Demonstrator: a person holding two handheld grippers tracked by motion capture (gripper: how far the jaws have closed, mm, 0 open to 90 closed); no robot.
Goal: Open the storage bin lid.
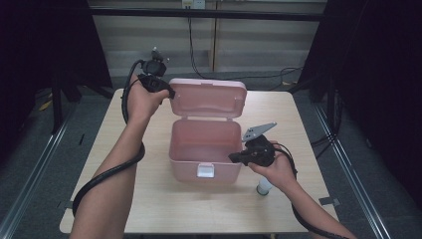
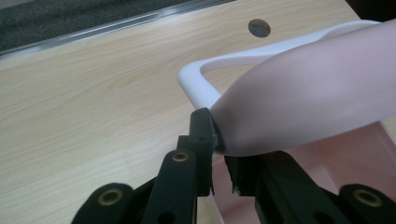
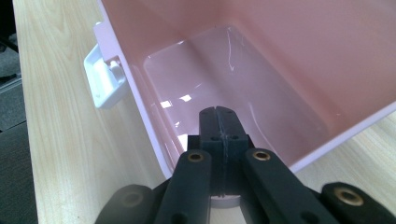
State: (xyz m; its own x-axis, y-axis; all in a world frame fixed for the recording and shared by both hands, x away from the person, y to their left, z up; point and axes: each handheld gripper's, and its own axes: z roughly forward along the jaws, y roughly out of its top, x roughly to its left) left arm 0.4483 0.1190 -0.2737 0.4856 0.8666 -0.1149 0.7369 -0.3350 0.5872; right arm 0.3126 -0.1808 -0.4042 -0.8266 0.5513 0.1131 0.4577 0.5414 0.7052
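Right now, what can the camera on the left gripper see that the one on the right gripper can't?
The left gripper view shows the box's raised pink lid with its white handle, the left gripper clamping the lid's edge, plus a round hole in the table. The right gripper view instead looks into the empty box, past its white latch, with the right gripper shut on nothing. Both share the pale wooden table.

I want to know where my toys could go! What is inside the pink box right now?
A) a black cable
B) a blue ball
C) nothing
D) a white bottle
C: the right gripper view looks straight into the pink box and shows a bare, shiny pink floor with nothing lying in it.
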